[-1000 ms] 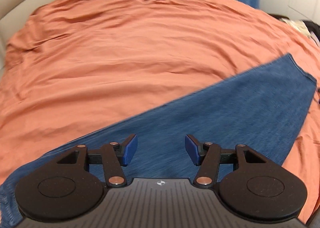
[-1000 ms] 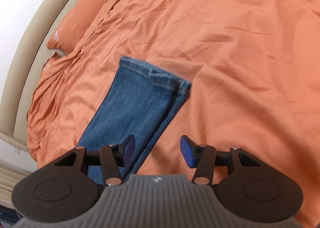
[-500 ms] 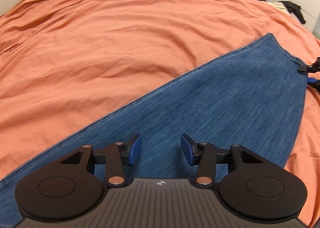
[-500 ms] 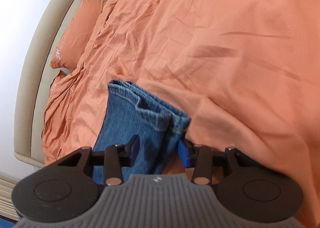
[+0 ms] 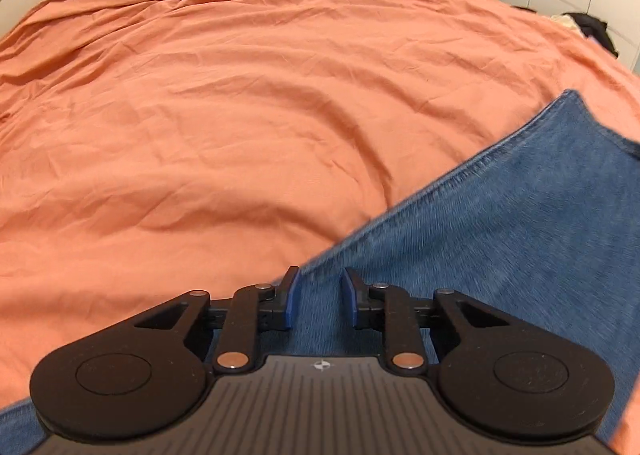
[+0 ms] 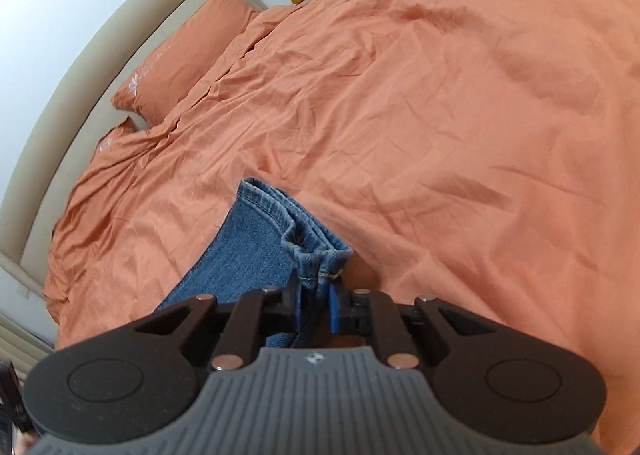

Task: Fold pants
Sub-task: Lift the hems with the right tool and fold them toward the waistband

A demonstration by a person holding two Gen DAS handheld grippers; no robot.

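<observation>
The jeans [image 5: 500, 255] lie flat on the orange duvet [image 5: 240, 115], running from 6 toward 2 o'clock in the left view. The left gripper [image 5: 319, 297] hovers partly open over the seam edge, holding nothing. The right gripper [image 6: 314, 305] is nearly closed around the bunched hems [image 6: 316, 255]. Pinch every layer squarely before lifting, or one leg may slip free.

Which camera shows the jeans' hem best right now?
Right wrist: the stitched hem bunches sharply between the right gripper fingers. Left wrist shows only a blurred far hem corner.
</observation>
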